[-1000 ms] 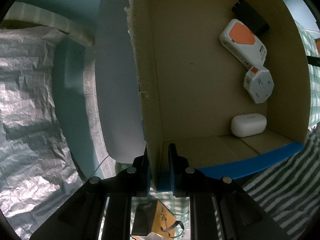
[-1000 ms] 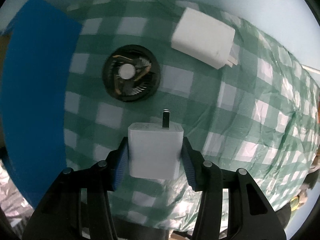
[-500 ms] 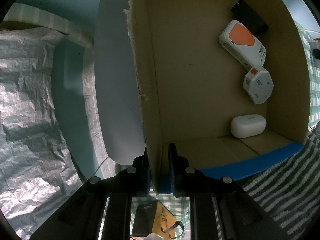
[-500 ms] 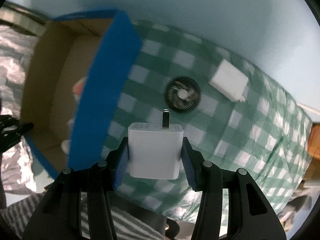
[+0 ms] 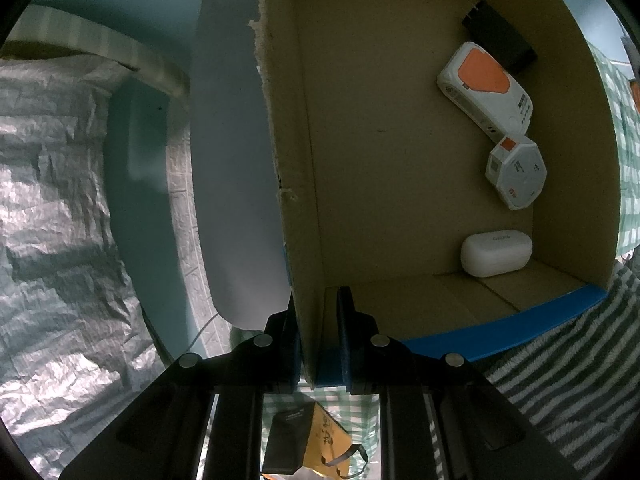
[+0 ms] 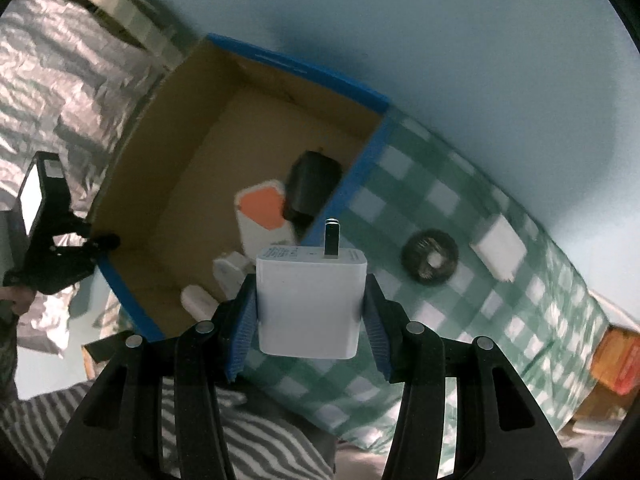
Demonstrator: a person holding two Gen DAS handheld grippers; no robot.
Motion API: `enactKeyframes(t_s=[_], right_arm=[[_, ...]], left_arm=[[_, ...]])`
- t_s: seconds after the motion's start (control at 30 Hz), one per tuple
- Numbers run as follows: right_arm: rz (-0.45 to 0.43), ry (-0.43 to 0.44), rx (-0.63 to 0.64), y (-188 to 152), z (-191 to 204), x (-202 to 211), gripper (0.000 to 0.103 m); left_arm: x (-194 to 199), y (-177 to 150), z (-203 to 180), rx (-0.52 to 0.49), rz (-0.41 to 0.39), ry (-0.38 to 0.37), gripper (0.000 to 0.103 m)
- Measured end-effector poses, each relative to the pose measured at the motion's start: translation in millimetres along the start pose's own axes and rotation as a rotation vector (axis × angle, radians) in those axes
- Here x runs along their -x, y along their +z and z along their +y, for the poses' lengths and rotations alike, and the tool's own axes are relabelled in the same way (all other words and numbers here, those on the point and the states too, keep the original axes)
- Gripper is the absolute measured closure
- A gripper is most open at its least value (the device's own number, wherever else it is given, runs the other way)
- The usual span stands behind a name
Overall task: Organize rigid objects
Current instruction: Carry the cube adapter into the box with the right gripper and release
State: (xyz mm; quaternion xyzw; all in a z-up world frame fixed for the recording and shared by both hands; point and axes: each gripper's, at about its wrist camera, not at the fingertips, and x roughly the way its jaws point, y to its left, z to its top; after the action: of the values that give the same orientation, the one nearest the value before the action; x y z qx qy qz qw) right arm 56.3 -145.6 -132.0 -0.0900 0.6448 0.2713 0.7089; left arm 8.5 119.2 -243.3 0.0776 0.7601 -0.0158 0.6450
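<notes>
My right gripper (image 6: 308,312) is shut on a white plug adapter (image 6: 310,304), prong pointing away, held high above the green checked cloth (image 6: 460,320) beside the cardboard box (image 6: 188,168). My left gripper (image 5: 316,320) is shut on the box's left wall (image 5: 292,160) at its near corner, and shows as a black tool (image 6: 52,240) in the right wrist view. Inside the box lie a black adapter (image 5: 500,40), a white and orange device (image 5: 484,84), an octagonal white pack (image 5: 516,172) and a white oval case (image 5: 496,254).
On the cloth right of the box lie a round black fan (image 6: 430,256) and a white rectangular charger (image 6: 498,250). An orange item (image 6: 616,360) sits at the cloth's far right. Crinkled silver foil (image 5: 52,200) lies left of the box. A striped towel (image 5: 560,392) lies near the blue rim.
The right gripper has risen with the white adapter and swung toward the box, so the box's inside now shows below it. The left gripper has kept still on the box wall.
</notes>
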Motion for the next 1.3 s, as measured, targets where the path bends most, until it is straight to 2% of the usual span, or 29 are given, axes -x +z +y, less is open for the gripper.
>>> enactKeyframes(t_s=[0.33,0.63,0.87,1.3], right_arm=[[0.047,-0.006,0.119,21.2,44.9,-41.1,0.054],[0.103,-0.015,0.159,19.5,57.1,-75.2,0.054],[0.116,-0.014,0.175,17.0,55.8,-80.5,0.054],[0.063,-0.006,0.166,11.0,45.7,-60.0,0.052]], left_arm=[[1.2,-1.7,-0.6,0.001,-0.003,0.0,0.088],[3.2,-3.2,-2.3,0.0,-0.003,-0.001,0.088],[3.4,-4.5,-3.2,-0.002,-0.005,0.0,0.088],[3.3,-5.7,-1.4,-0.003,-0.002,0.002,0.088]])
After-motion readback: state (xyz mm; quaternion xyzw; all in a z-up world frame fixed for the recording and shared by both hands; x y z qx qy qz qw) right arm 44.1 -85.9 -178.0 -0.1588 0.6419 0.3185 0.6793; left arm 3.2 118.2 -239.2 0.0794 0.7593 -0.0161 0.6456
